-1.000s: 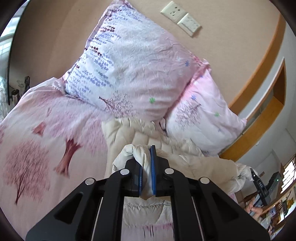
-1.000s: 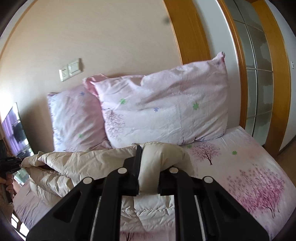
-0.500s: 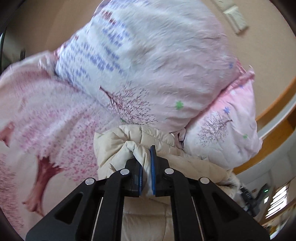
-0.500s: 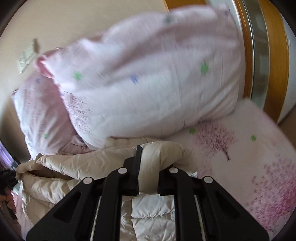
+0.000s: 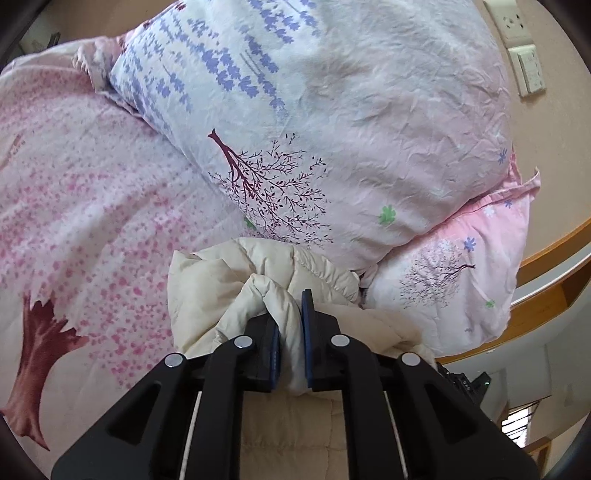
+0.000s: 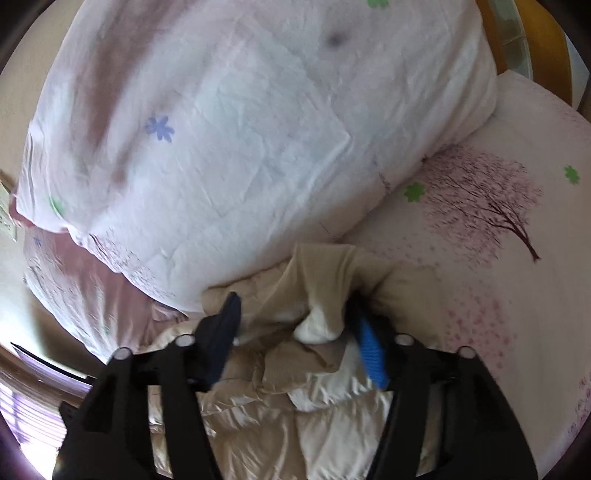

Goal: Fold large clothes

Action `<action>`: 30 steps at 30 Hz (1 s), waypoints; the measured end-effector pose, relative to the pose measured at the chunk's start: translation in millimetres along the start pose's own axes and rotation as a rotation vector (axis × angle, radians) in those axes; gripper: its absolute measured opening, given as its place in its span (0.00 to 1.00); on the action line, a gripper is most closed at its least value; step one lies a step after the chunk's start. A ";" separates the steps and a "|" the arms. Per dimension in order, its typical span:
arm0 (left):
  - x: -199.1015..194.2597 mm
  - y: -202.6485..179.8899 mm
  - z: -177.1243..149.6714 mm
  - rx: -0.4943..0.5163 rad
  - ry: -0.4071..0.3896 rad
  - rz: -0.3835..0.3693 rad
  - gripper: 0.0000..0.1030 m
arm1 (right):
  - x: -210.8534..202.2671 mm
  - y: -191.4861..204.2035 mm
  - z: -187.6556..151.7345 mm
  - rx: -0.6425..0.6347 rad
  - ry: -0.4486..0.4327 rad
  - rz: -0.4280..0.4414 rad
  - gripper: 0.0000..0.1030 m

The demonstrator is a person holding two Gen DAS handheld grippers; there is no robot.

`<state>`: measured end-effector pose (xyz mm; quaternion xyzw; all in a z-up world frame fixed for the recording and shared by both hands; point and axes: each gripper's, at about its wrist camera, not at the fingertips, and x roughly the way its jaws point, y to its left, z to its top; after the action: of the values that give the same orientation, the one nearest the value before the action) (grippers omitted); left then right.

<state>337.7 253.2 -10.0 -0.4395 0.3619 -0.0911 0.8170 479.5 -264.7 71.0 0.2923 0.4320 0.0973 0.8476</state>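
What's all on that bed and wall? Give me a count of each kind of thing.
Pillows: 2 (front one, pinker one behind)
Cream puffy jackets: 1
Bedsheets: 1
Wall plates: 2 (socket, switch)
Grippers: 2 (left, right)
Total: 8

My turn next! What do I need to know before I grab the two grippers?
Left gripper: shut on a bunched fold of the cream puffy jacket.
Right gripper: fingers wide apart; the jacket's edge lies loose between them.
The jacket lies on the pink tree-print bed sheet, its top edge pushed up against the pillows.
Done: a fold has been carried up to the pillow end, and the right side is let go.
Left: open the left gripper, then probably smooth the jacket and fold again if it is still too big.
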 end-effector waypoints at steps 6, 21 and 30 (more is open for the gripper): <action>-29.3 5.1 5.1 0.002 -0.037 -0.095 0.42 | -41.9 -13.3 9.3 -0.054 -0.149 0.026 0.72; -13.6 -4.6 -12.9 0.168 0.071 0.082 0.49 | -14.2 -36.2 -7.5 -0.100 0.068 -0.016 0.51; -22.8 -13.1 -12.8 0.204 0.000 0.093 0.08 | -49.6 -20.2 -9.0 -0.104 -0.036 0.070 0.09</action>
<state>314.9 247.7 7.4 -0.3369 0.3707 -0.0892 0.8609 440.4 -298.1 88.7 0.2644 0.4005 0.1441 0.8654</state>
